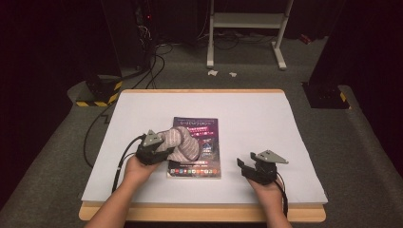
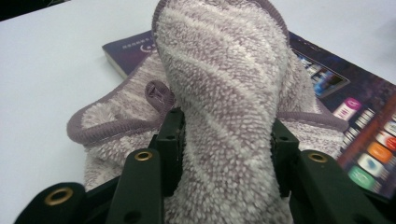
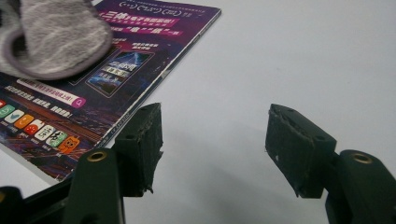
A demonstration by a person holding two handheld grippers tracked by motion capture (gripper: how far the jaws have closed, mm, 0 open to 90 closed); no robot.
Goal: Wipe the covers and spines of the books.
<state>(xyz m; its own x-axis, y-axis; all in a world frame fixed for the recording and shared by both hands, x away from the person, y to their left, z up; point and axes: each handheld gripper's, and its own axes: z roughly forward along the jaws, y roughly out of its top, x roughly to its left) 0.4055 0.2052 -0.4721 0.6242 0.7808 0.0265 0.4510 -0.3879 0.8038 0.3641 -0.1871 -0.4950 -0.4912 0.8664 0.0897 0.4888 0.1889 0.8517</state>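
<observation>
In the high view, the left tool (image 1: 159, 145) holds a striped grey-lilac towel (image 1: 183, 142) that lies bunched over the left half of a dark purple magazine (image 1: 204, 142) in the middle of the white tabletop (image 1: 266, 118), while the right tool (image 1: 248, 166) rests near the front edge, well apart from the magazine, with nothing in it. In the left gripper view, the left tool's jaws are pinched on a raised fold of the towel (image 2: 219, 93), whose hemmed edge spreads onto the magazine (image 2: 359, 112) behind. In the right gripper view, the right tool (image 3: 215, 149) stands wide over bare tabletop (image 3: 299, 56), the magazine (image 3: 93, 93) just beside its left jaw and the towel (image 3: 51, 37) on the cover's far corner.
</observation>
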